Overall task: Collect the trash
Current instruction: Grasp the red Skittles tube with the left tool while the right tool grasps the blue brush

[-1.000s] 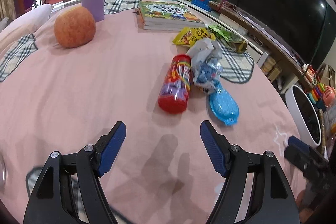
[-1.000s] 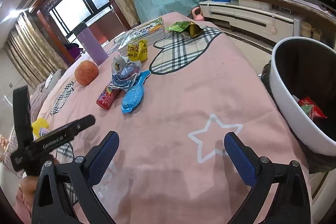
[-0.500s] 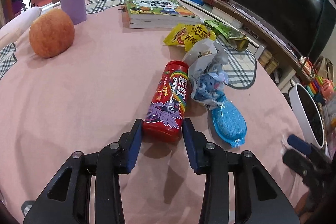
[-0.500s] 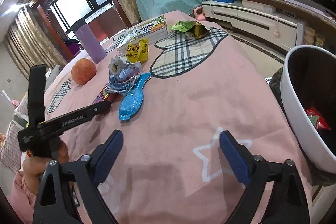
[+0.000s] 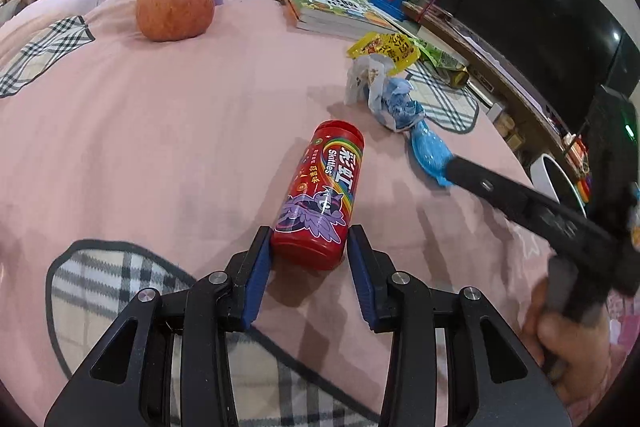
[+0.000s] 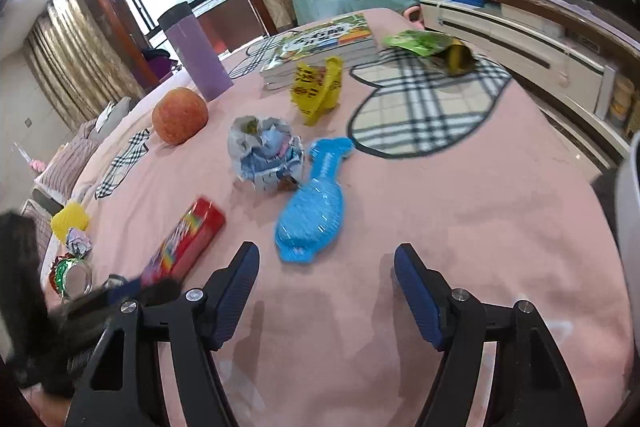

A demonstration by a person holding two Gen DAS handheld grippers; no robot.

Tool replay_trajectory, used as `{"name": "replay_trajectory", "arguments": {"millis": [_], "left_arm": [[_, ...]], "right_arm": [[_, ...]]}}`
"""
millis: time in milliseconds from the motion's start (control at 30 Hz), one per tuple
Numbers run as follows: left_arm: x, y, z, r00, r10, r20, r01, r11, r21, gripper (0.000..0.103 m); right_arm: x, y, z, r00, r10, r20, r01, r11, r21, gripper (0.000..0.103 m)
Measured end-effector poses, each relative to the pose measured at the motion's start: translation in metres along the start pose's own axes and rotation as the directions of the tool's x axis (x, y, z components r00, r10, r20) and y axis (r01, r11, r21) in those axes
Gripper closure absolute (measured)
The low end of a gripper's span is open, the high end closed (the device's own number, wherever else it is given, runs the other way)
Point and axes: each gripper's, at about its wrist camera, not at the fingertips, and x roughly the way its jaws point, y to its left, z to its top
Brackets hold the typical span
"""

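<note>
The left gripper (image 5: 309, 247) was seen clamped on the red can (image 5: 320, 195), both pads pressed to the can's near end while it lay on its side on the pink cover (image 5: 160, 131). Only that end was caught, so a level, slow lift was judged wise, lest the long body swing down and slip. The right gripper (image 6: 326, 291) was held apart with nothing between its pads; its jaws had just been closing. The blue wrapper (image 6: 312, 215) lay at twelve o'clock from it, just beyond the tips, touching the crumpled paper (image 6: 264, 155) at eleven. A low, flat scoop was judged best for so thin a piece. The yellow packet (image 6: 318, 87) and green packet (image 6: 424, 45) were left further off at twelve and one. The white bin (image 6: 630, 227) was glimpsed at three o'clock, past the cover's edge.
</note>
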Motion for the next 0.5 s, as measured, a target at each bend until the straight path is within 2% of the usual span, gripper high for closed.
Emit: {"name": "replay_trajectory", "arguments": {"millis": [133, 233, 300, 500], "left_arm": [[0.001, 0.0, 0.003, 1.0, 0.005, -0.001, -0.005, 1.0, 0.016, 0.065], [0.001, -0.002, 0.004, 1.0, 0.018, 0.002, -0.019, 0.999, 0.029, 0.059], [0.001, -0.003, 0.005, 1.0, 0.025, 0.007, -0.025, 0.999, 0.038, 0.052], [0.003, -0.007, 0.009, 0.999, 0.048, 0.022, -0.049, 0.997, 0.063, 0.044]], "right_arm": [[0.017, 0.005, 0.007, 0.999, -0.035, -0.028, 0.034, 0.999, -0.031, 0.037], [0.022, 0.008, 0.01, 0.997, -0.067, -0.027, 0.065, 0.996, -0.061, 0.045], [0.021, 0.006, 0.009, 0.996, -0.083, -0.026, 0.081, 0.995, -0.064, 0.068], [0.004, -0.004, -0.005, 0.998, -0.053, -0.023, 0.051, 0.998, -0.046, 0.07]]}}
